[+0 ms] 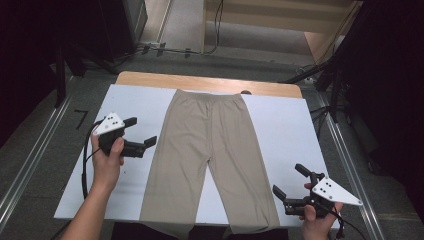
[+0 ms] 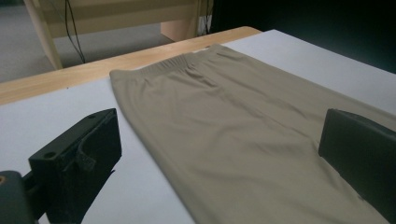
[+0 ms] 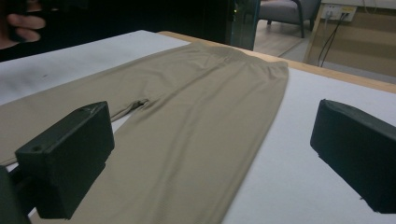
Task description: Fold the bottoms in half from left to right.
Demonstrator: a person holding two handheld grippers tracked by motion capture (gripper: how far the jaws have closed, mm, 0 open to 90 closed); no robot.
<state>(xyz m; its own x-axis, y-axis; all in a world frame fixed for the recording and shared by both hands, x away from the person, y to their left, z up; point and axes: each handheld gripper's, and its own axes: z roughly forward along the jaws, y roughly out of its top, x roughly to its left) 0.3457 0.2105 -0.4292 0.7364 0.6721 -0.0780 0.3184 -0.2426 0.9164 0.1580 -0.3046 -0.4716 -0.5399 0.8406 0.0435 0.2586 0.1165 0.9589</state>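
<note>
A pair of beige, stretchy fabric trousers (image 1: 210,150) lies flat on the white sheet covering the wooden table (image 1: 280,130), waistband at the far edge, the two legs running back toward the person and their cuffs hanging just over the near edge. So the long axis runs away from the person, straight down the middle between the two hands.

The left gripper (image 1: 140,134) hovers beside the outer seam of the left trouser leg, about level with the thigh, its jaws spread wide and pointing inward at the cloth. In the left gripper view the seam edge sits between the two black jaws, near but not touched. The left hand (image 1: 107,160) holds it with the forearm coming up from the near edge and the wrist turned toward the centre.

The right gripper (image 1: 290,184) hangs lower down, near the cuff end of the right leg, just off the outer edge of the fabric. Its jaws also stand well apart with nothing between them. The right hand (image 1: 315,212) sits low at the near corner of the table.

To my eye the left one is nearer a usable edge up by the hip, the right nearer the hem.
</note>
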